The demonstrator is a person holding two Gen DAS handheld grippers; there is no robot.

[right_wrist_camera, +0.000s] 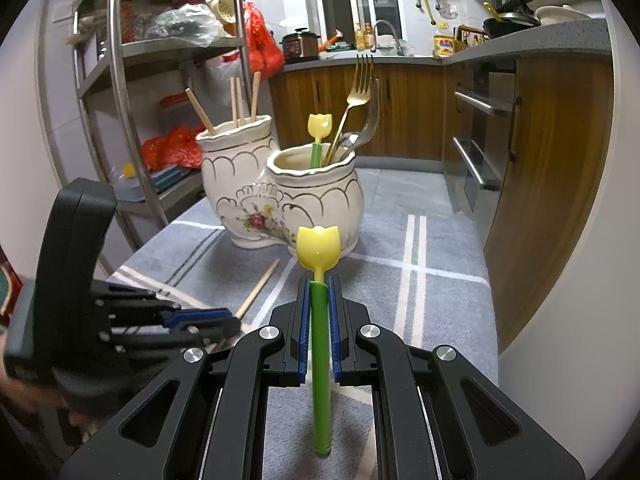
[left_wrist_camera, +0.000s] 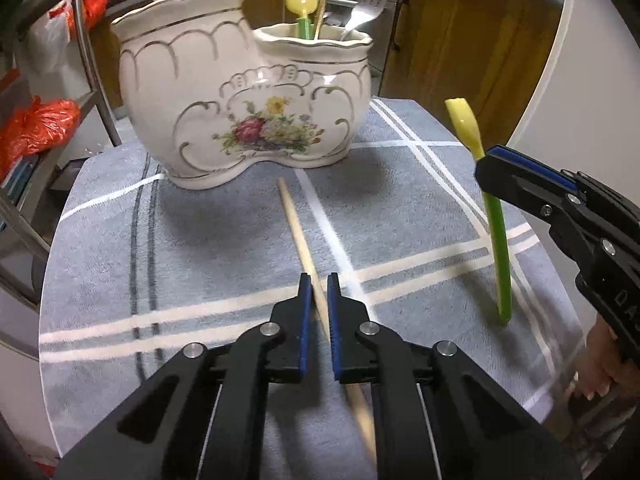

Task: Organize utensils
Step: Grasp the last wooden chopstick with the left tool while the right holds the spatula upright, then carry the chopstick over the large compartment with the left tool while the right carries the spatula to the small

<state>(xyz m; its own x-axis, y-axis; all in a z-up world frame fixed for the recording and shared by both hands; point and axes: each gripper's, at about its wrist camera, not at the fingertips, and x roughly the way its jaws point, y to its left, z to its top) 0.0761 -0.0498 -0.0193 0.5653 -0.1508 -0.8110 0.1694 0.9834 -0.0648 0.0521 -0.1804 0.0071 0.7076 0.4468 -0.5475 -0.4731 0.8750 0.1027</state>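
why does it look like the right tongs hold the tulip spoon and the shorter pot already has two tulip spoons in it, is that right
Not quite. The right tongs do hold a tulip spoon, but the shorter pot holds only one tulip spoon, beside two forks. The right wrist view shows it.

Wooden kitchen cabinets (right_wrist_camera: 400,108), grey countertop (right_wrist_camera: 520,46), metal shelving rack (right_wrist_camera: 132,92)

In front of the ceramic utensil holder (left_wrist_camera: 244,92), the left tongs (left_wrist_camera: 318,312) grip a wooden chopstick (left_wrist_camera: 298,232), while right of the holder the right tongs (left_wrist_camera: 486,164) clasp an upright tulip spoon (left_wrist_camera: 496,232)
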